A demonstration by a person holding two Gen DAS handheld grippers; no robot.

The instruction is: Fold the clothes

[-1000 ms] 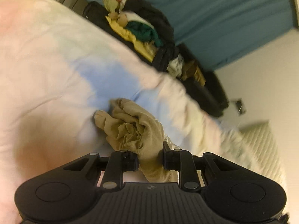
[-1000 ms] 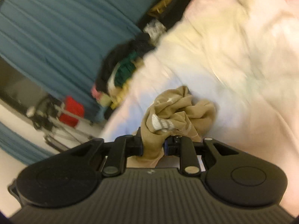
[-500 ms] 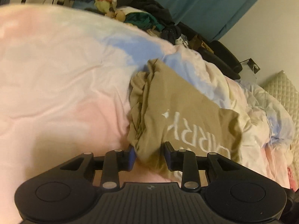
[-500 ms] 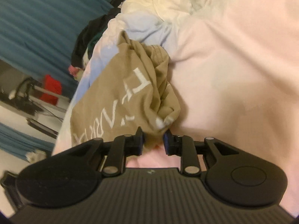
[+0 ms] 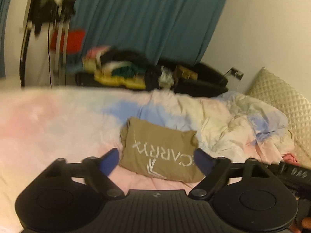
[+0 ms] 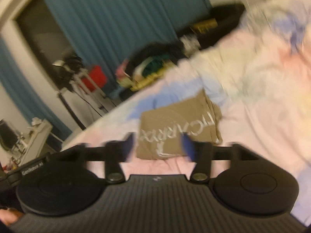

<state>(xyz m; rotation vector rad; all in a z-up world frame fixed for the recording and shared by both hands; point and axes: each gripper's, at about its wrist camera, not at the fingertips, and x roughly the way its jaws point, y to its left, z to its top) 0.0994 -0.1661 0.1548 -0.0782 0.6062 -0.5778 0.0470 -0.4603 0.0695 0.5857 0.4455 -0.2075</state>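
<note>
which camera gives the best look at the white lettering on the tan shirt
The left wrist view. There the folded tan shirt lies sharp enough that the white lettering reads, upside down, on the bed. In the right wrist view the shirt is smeared by motion blur and its lettering is hard to read.

Left hand-held gripper (image 5: 156, 160) and right hand-held gripper (image 6: 157, 145) released tan shirt (image 5: 161, 151); both pulled back; shirt now lies folded.

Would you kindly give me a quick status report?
Left gripper open, right gripper open. Tan shirt folded on bed, released. Nothing in the way.
</note>
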